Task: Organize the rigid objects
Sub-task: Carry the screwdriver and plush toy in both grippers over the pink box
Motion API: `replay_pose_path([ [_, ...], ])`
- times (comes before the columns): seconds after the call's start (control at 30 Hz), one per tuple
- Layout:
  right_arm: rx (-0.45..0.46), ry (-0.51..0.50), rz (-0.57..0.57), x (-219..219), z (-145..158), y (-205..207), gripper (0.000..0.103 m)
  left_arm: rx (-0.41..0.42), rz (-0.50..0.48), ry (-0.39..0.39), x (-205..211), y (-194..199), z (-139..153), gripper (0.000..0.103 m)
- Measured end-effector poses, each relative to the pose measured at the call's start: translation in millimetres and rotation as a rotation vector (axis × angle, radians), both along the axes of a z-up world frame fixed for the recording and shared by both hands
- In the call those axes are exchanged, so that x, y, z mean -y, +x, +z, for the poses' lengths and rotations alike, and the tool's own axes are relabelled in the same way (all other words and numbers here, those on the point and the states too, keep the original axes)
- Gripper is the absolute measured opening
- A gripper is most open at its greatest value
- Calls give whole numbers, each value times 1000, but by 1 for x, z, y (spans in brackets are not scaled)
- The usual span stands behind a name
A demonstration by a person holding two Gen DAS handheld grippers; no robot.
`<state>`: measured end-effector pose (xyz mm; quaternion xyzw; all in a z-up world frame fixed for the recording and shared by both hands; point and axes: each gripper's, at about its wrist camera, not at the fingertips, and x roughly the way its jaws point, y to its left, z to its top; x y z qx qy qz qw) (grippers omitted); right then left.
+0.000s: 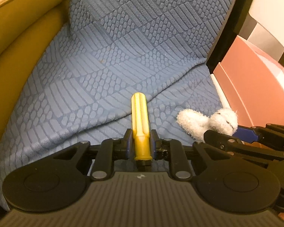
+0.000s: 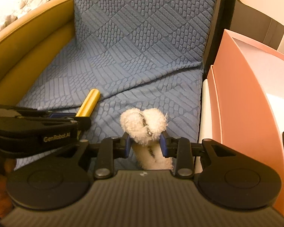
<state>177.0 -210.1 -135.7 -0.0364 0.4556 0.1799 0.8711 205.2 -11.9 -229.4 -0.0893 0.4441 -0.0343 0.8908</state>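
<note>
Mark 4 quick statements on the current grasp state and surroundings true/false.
1. The left gripper is shut on the yellow handle. True.
2. The right gripper is open. False: it is shut on the white fluffy item.
3. The pink box sits to the right of the blue cover. True.
4. The yellow handle lies inside the pink box. False: it is held above the blue cover.

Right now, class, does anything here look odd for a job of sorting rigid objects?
Yes: the right hand-held gripper is shut on a fluffy white soft item, not a rigid one. The left hand-held gripper grips a yellow tool handle.
</note>
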Motion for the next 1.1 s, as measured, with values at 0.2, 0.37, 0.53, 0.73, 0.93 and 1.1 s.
replay_pose_path([
  [0.2,6,16,24,3,15,-1,32,-14,2,-83,-4,-4,15,22],
  [0.37,19,46,6,15,37,4,32,-14,5,-117,-5,-14,31,22],
  [0.53,34,43,-4,27,56,4,32,-13,1,-157,2,-22,47,22],
  [0.73,46,65,-35,50,82,0,32,5,-6,-170,17,-33,79,21],
  [0.93,95,95,-55,73,119,-5,32,49,-17,-176,36,-38,121,20],
  [1.1,139,106,-78,96,148,-6,32,82,-42,-184,58,-40,155,20],
])
